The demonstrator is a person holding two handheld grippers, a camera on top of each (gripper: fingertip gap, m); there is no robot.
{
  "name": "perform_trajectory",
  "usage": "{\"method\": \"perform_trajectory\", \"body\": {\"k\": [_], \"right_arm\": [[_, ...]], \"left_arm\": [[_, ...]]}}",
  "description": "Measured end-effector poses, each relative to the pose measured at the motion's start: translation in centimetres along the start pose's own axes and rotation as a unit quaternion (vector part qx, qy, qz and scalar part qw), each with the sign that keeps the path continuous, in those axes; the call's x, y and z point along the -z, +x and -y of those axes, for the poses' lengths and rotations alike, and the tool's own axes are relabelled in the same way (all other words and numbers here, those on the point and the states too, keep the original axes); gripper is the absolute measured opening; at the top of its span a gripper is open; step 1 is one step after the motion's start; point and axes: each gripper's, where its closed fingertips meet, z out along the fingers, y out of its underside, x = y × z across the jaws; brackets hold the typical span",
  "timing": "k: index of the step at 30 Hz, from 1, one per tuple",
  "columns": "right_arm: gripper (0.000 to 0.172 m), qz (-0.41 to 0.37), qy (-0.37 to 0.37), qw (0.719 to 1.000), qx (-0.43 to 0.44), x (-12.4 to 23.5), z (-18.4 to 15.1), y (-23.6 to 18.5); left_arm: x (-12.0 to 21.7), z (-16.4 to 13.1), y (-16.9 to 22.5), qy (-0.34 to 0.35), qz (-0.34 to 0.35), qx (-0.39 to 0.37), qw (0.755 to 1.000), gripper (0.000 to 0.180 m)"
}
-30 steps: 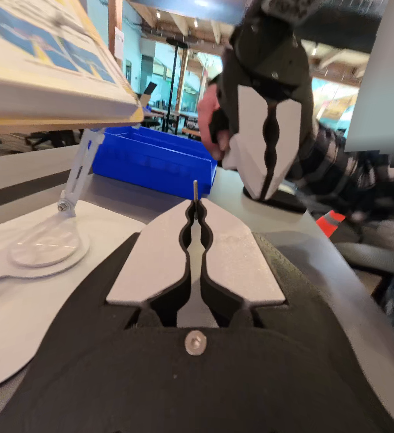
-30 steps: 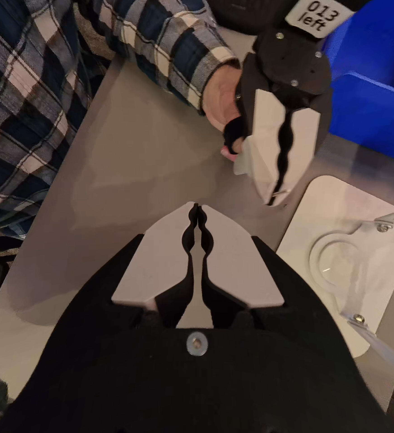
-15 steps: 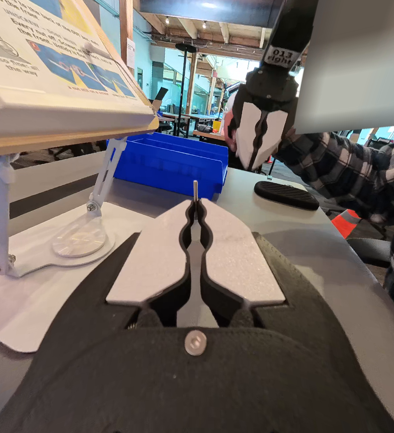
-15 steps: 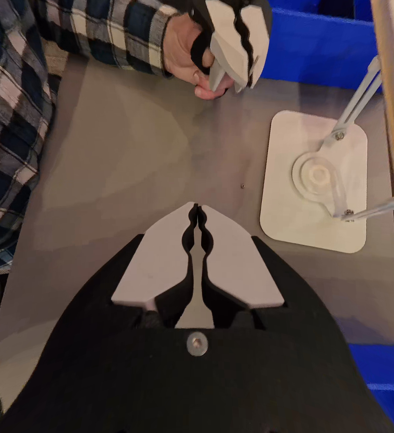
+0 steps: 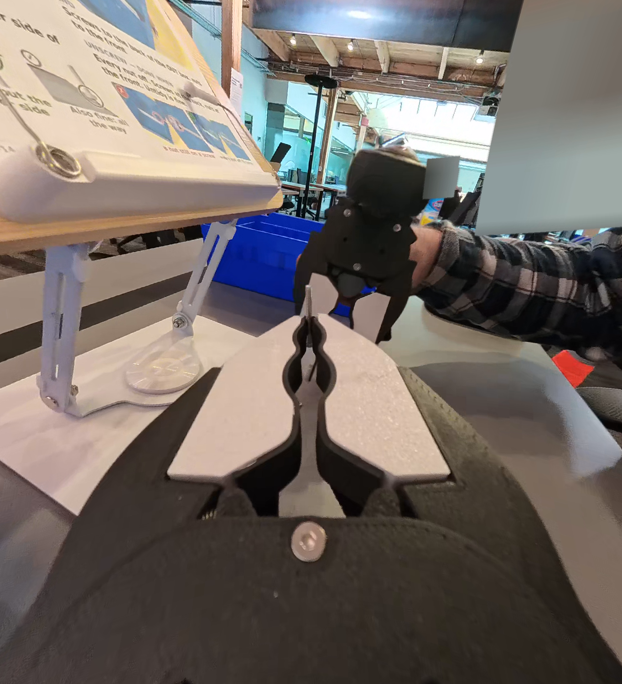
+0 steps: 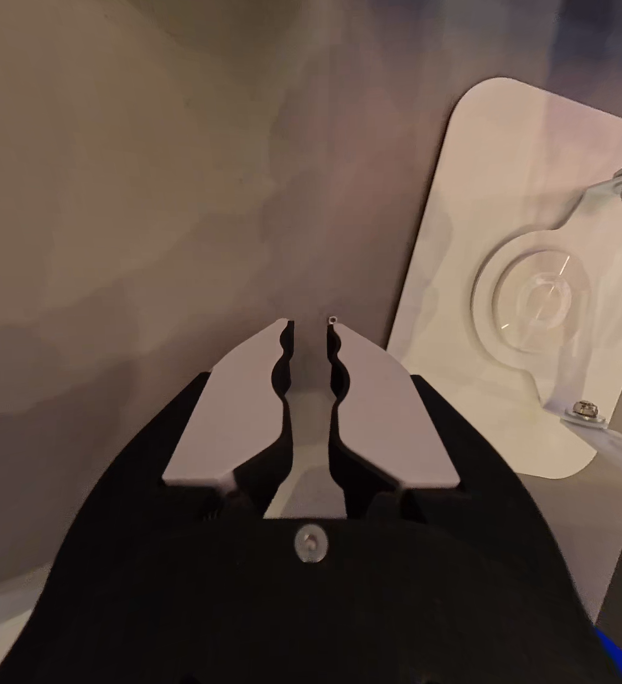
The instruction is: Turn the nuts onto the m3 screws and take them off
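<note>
My left gripper (image 5: 308, 321) is shut on a thin silver screw (image 5: 308, 301) that stands upright out of its fingertips, above the grey table (image 5: 487, 388). My right gripper (image 6: 310, 322) is open and points down at the table (image 6: 154, 185). A tiny silver nut (image 6: 333, 319) lies on the table right at the tip of its right finger; nothing is between the pads. In the left wrist view the right gripper (image 5: 367, 259) shows from behind, tilted down to the table, held by a hand in a plaid sleeve (image 5: 524, 281).
A white stand base (image 6: 524, 281) with a clear disc lies just right of the nut; it also shows in the left wrist view (image 5: 80, 418), bearing a tilted board with an instruction sheet (image 5: 98, 111). A blue bin (image 5: 261, 251) stands behind. Left tips to right tips: about 12 centimetres.
My right gripper came down close to the table beside the nut and its jaws opened. My left gripper kept the screw, and its view shifted slightly.
</note>
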Motion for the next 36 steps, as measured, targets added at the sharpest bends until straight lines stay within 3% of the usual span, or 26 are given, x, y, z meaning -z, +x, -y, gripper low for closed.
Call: {"method": "perform_trajectory", "body": {"k": [18,25,30,36], "right_arm": [[0.010,0.051,-0.028,0.998,-0.011,-2.8,-1.0,1.2],[0.006,0.059,-0.028,0.998,-0.008,-2.7,-1.0,1.5],[0.017,0.033,-0.018,0.999,-0.012,-1.2,-1.6,1.8],[0.017,0.039,-0.001,0.999,-0.003,-0.5,-2.4,1.3]], "left_arm": [[0.3,0.4,0.0,0.013,-0.007,0.017,1.000,0.001],[0.7,0.8,-0.3,0.025,-0.007,0.026,0.999,0.002],[0.8,1.0,-0.3,0.029,-0.009,0.028,0.999,0.002],[0.6,0.9,-0.2,0.028,-0.014,0.033,0.999,0.002]]}}
